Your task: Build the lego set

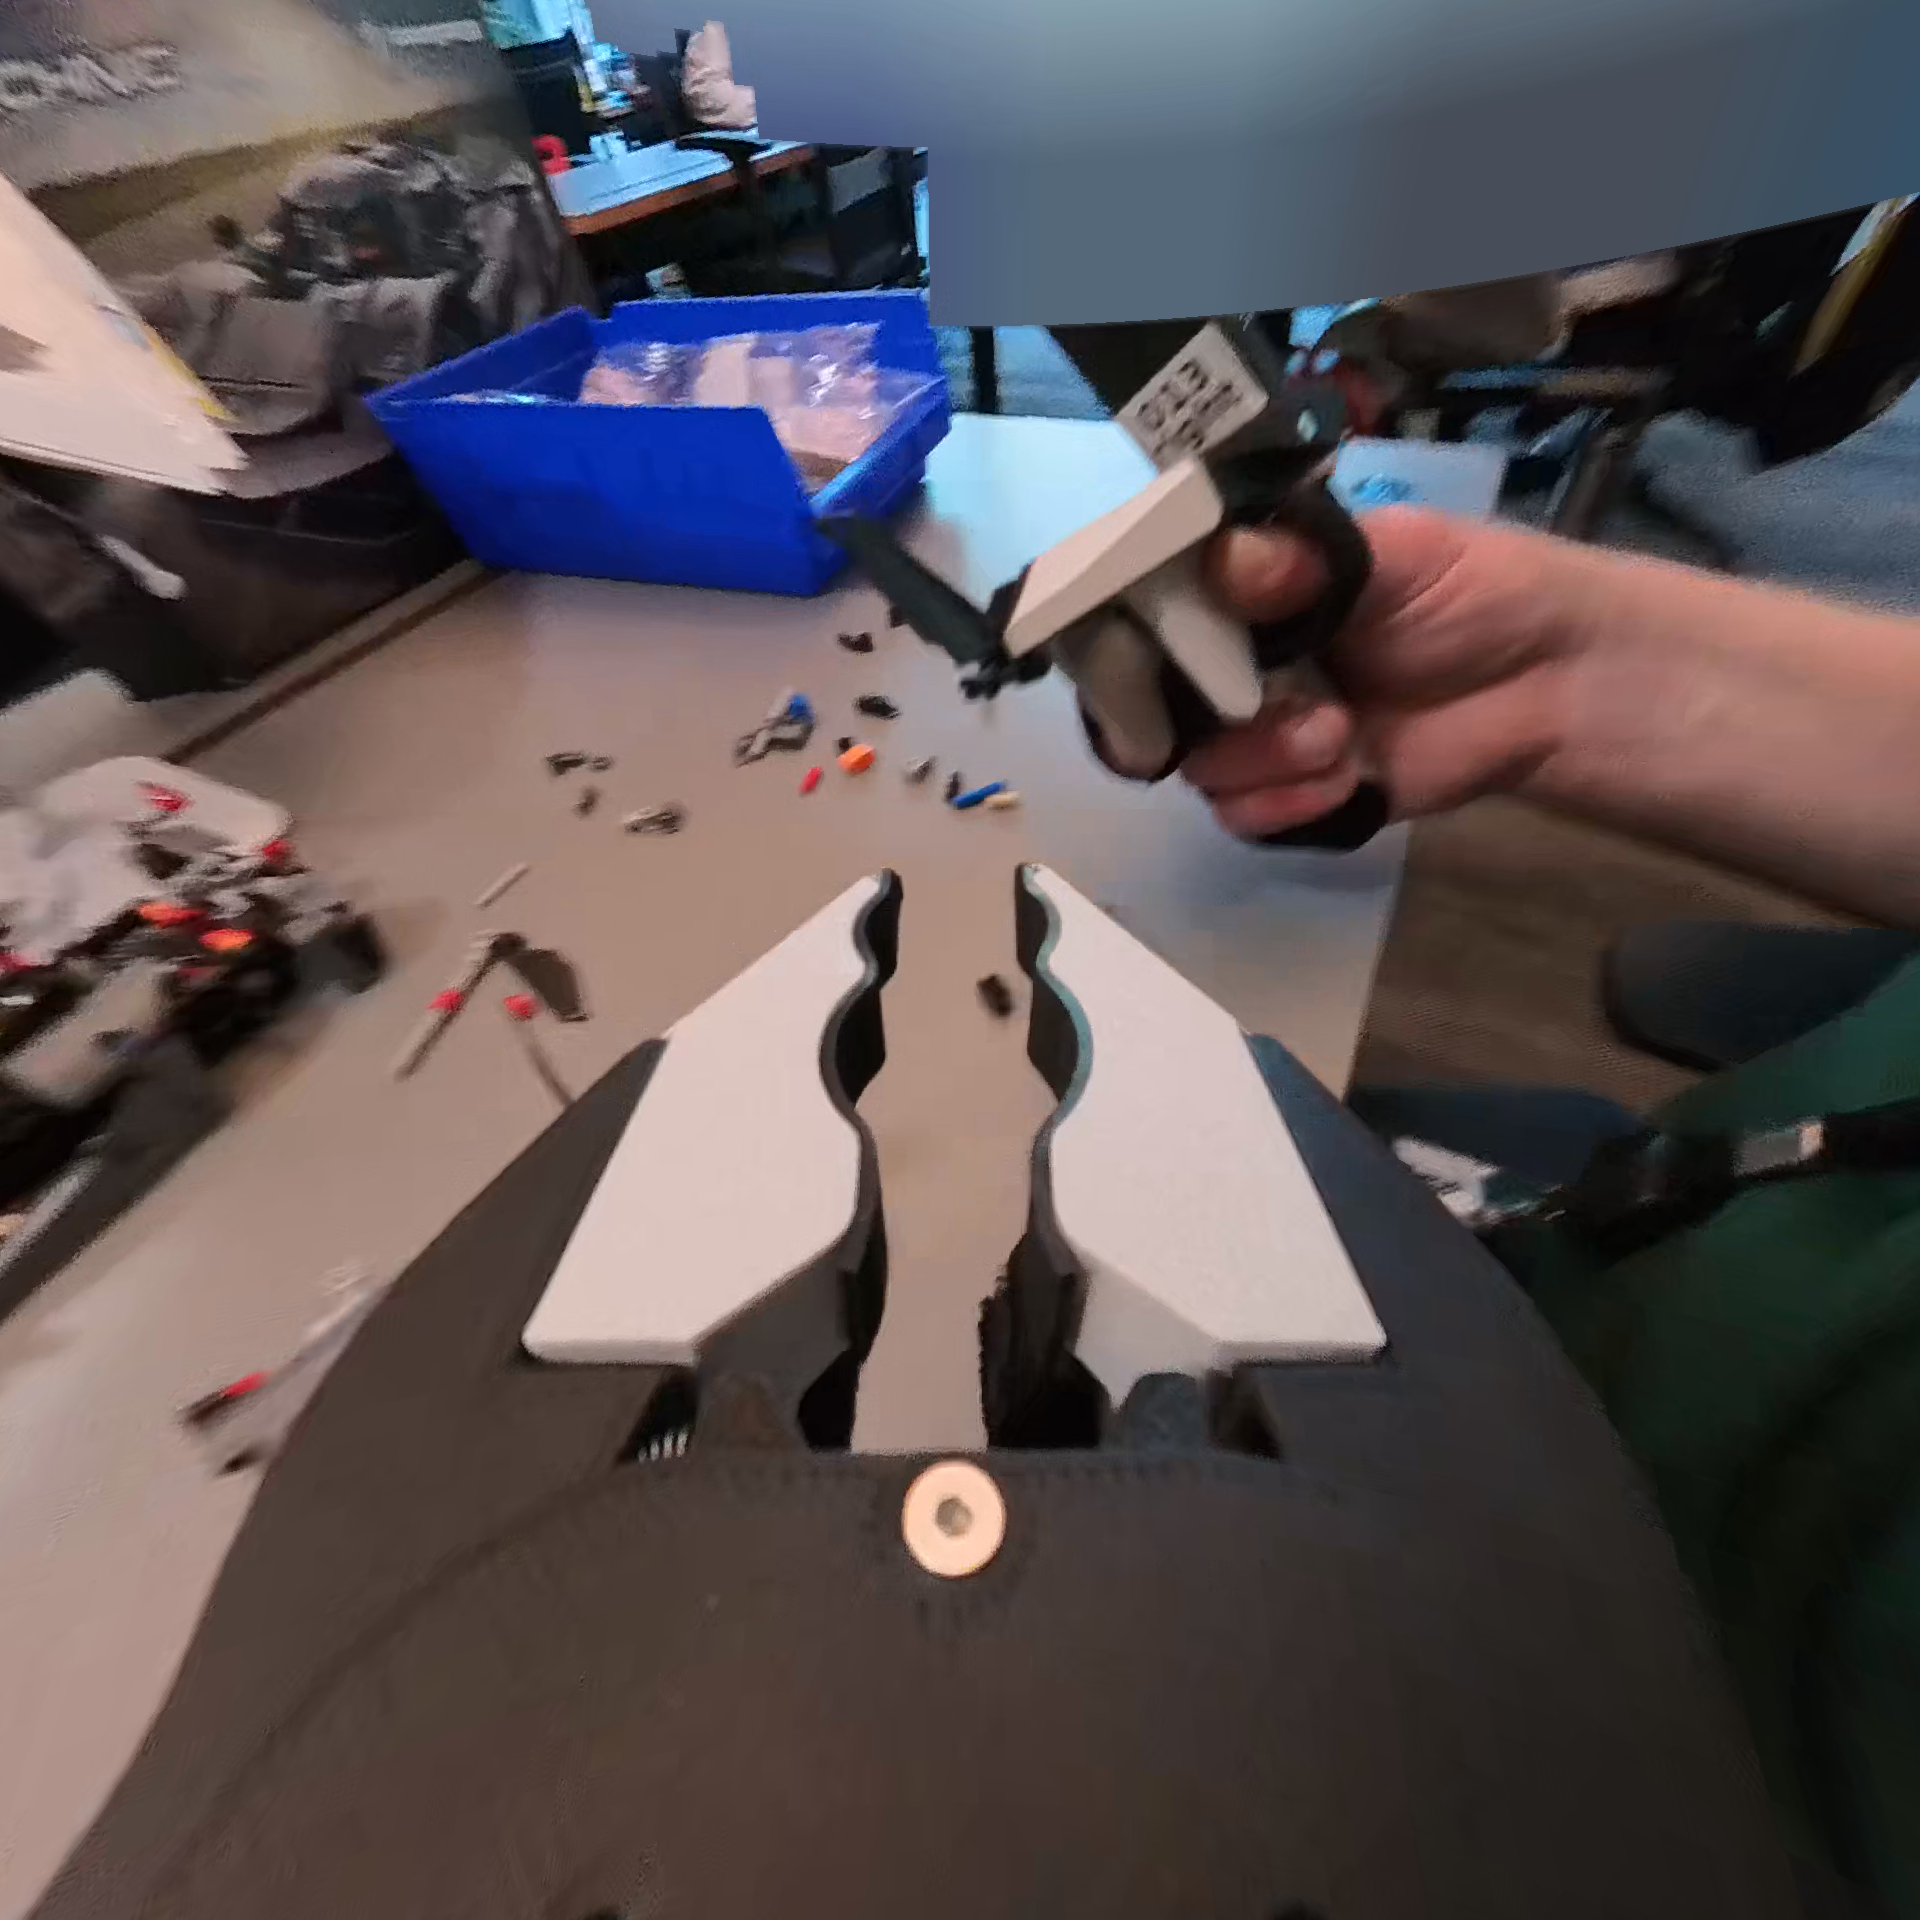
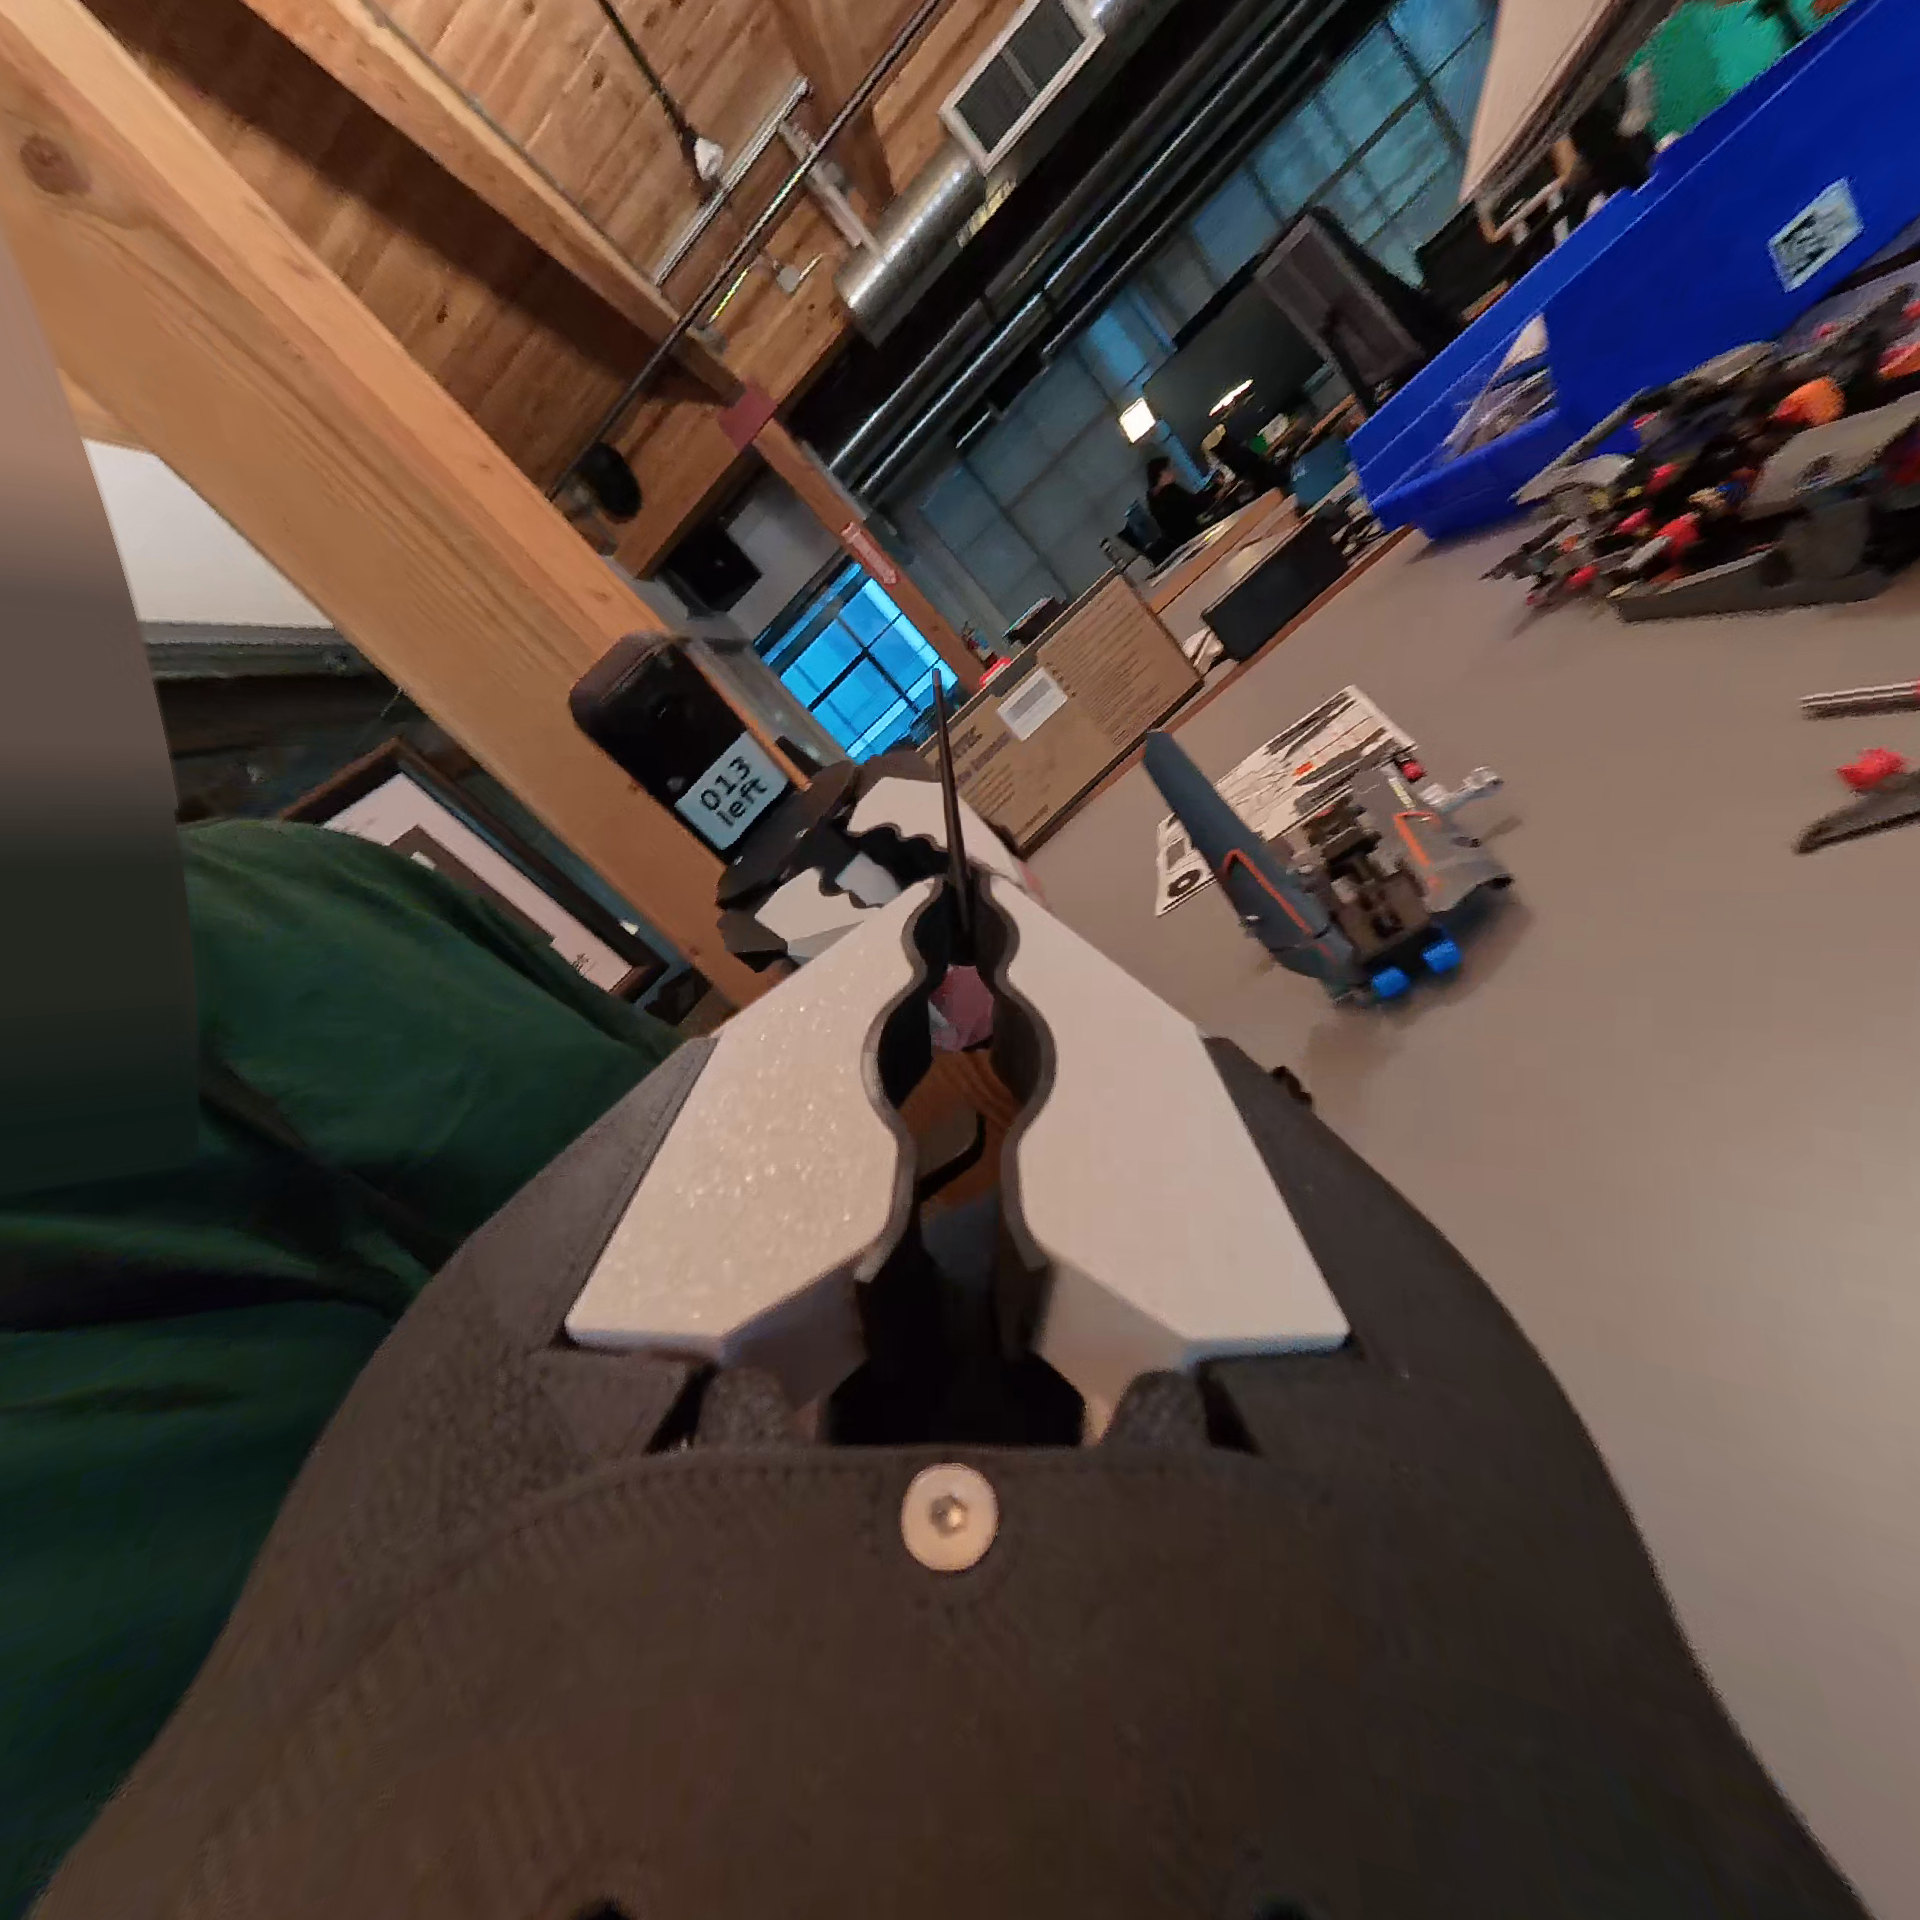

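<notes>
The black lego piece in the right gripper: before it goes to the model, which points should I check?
1. Right gripper shut on the black lego piece: ok.
2. Piece gripped only at one end, most of it sticking out; firmness: cannot tell.
3. Left gripper open and holding nothing, free to help: ok.
4. Loose small pieces lie on the table below the path: not ok if sweeping low.
5. Partly built model standing on the table, in view: ok.
6. Where the piece attaches: cannot tell.
</notes>
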A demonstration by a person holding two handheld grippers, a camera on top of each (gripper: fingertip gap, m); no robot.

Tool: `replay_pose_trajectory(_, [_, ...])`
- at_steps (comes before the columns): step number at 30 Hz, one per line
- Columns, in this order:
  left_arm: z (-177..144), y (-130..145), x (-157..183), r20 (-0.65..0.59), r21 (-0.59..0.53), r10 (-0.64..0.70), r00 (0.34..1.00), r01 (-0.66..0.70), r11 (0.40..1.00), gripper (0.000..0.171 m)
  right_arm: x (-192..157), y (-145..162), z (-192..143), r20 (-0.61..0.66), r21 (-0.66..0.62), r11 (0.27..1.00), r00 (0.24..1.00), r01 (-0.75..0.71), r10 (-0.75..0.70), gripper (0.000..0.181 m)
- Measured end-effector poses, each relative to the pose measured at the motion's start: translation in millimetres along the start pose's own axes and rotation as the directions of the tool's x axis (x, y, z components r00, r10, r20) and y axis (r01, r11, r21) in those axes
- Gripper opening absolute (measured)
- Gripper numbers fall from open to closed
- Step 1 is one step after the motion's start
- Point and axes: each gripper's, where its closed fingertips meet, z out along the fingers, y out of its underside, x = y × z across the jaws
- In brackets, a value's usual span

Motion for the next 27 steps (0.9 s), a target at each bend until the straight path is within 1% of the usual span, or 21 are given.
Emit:
replay_pose_trajectory(3, [7.6, -6.7, 11.7, -0.110, 0.053, -0.151, 0.982, 0.157, 0.986, 0.021, -8.1, 9.0, 10.1, 0.027, -0.034, 0.999, 1.000, 0.008, -0.007, 0.001])
replay_pose_trajectory(6, [6.8, -15.2, 16.6, -0.229, 0.101, -0.295, 0.927, 0.324, 0.940, 0.020, -13.2, 16.0, 16.2, 0.048, -0.056, 0.998, 0.999, 0.008, -0.005, 0.001])
replay_pose_trajectory(8, [3.6, -20.0, 23.0, -0.312, 0.110, -0.340, 0.887, 0.389, 0.915, 0.014, -16.0, 21.5, 18.9, 0.058, -0.077, 0.997, 0.998, 0.019, -0.014, 0.001])
replay_pose_trajectory(10, [2.7, -18.8, 25.4, -0.327, 0.107, -0.349, 0.878, 0.401, 0.910, 0.004, -18.1, 24.9, 20.6, 0.065, -0.088, 0.996, 0.998, 0.024, -0.019, 0.001])
replay_pose_trajectory(19, [-2.9, -14.9, 26.1, -0.336, 0.107, -0.380, 0.862, 0.436, 0.894, 0.003, -18.7, 30.1, 24.3, 0.068, -0.100, 0.994, 0.997, 0.045, -0.038, 0.001])
replay_pose_trajectory(22, [-3.3, -15.0, 26.5, -0.321, 0.111, -0.369, 0.872, 0.421, 0.900, 0.003, -19.2, 30.0, 24.2, 0.059, -0.116, 0.991, 0.997, 0.065, -0.058, 0.001])
replay_pose_trajectory(24, [-4.2, -17.4, 26.7, -0.341, 0.114, -0.382, 0.859, 0.441, 0.890, 0.003, -21.0, 29.0, 24.4, 0.065, -0.118, 0.991, 0.996, 0.065, -0.057, 0.001])
replay_pose_trajectory(27, [-4.2, -16.9, 26.6, -0.334, 0.116, -0.371, 0.866, 0.429, 0.896, 0.003, -21.8, 29.3, 24.5, 0.055, -0.114, 0.990, 0.996, 0.081, -0.075, 0.001])
